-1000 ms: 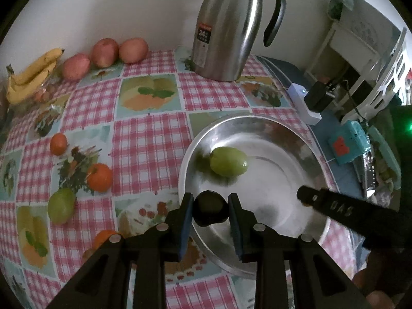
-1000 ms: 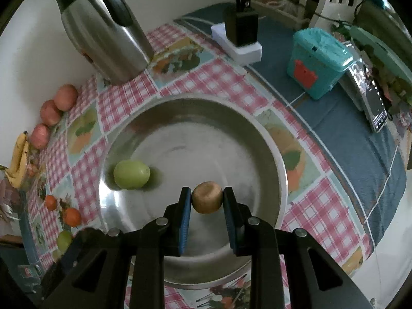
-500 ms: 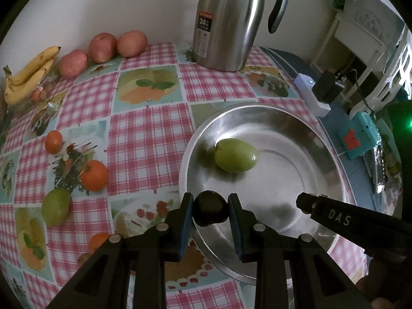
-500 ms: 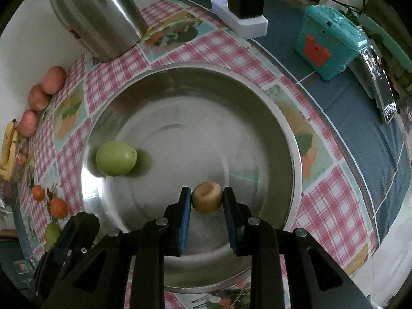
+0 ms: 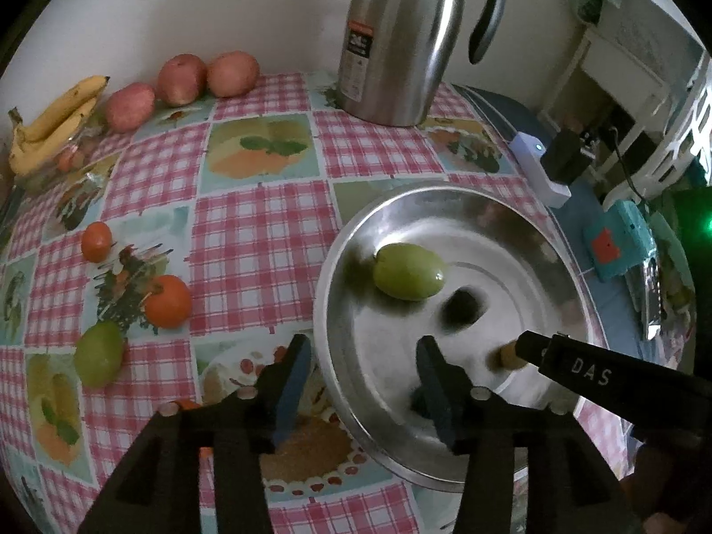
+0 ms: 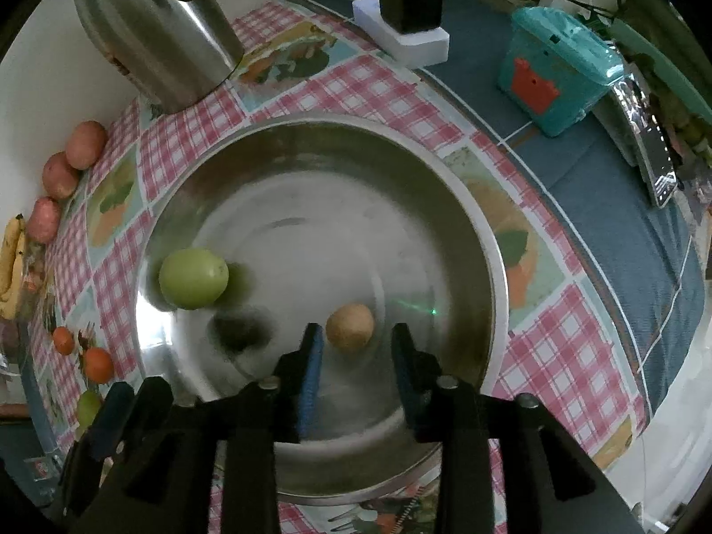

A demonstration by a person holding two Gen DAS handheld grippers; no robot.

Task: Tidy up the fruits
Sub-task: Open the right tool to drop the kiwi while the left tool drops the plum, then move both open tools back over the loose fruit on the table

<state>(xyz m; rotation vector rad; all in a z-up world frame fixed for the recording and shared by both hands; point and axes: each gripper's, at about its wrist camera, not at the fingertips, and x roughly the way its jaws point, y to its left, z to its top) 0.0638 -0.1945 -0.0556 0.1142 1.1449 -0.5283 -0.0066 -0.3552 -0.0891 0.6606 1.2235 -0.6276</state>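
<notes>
Right wrist view: both claws gape empty over the steel bowl (image 6: 485, 240), where a round tan fruit (image 6: 349, 327) lies.

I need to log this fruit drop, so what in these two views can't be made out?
- Dark fruit in the steel bowl: motion-blurred in both views, type unreadable.
- Brown fruit: in the left view, mostly hidden behind the right gripper.
- Orange fruit: left view, largely covered by the left gripper.
- Kettle label: too small to read.
</notes>
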